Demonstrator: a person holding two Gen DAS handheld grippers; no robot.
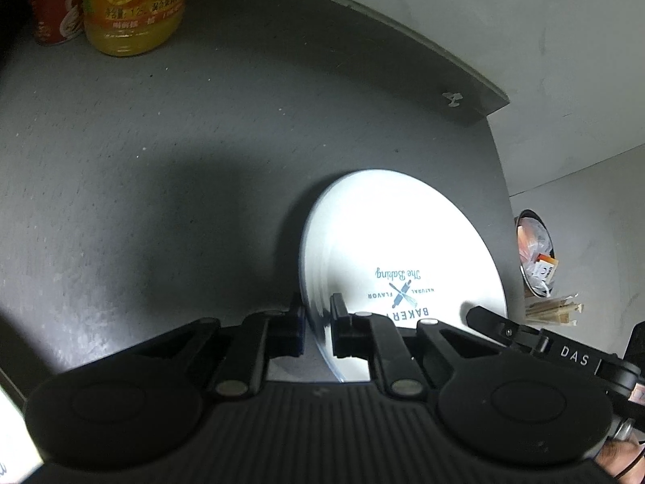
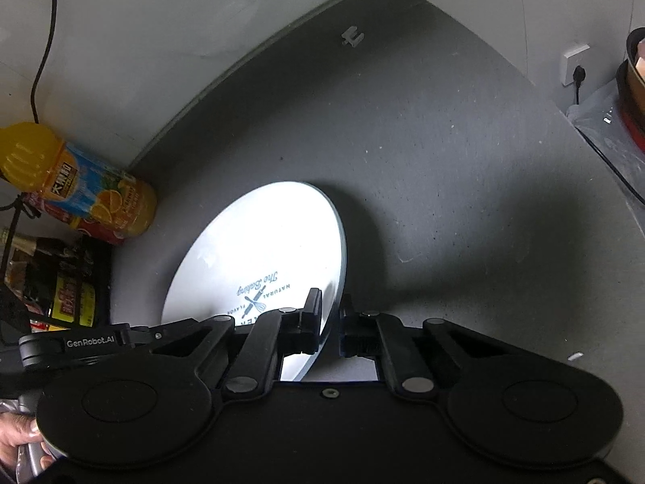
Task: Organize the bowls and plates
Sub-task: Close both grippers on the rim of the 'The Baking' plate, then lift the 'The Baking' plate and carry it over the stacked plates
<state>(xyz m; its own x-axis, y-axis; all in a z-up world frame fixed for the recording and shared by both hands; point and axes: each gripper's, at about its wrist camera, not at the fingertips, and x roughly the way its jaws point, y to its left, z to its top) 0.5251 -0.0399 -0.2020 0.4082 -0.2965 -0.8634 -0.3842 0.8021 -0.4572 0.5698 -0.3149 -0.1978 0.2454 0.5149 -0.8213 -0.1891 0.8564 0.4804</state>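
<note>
A white plate [image 1: 403,250] with blue "The Baking / Bakery" print is held above the dark grey table [image 1: 161,161]. My left gripper [image 1: 318,322] is shut on its left rim, one finger on each face. My right gripper [image 2: 331,322] is shut on its right rim, and the plate [image 2: 258,250] shows tilted in the right wrist view. The right gripper's body also shows in the left wrist view [image 1: 524,334], and the left gripper's body in the right wrist view [image 2: 92,341]. No bowl is in view.
An orange juice bottle [image 1: 133,4] and a red can [image 1: 52,4] stand at the table's back left corner; the bottle also shows in the right wrist view [image 2: 88,189]. A dark bottle [image 2: 52,278] stands nearby. A bin with rubbish [image 1: 536,254] sits past the table's right edge. White wall behind.
</note>
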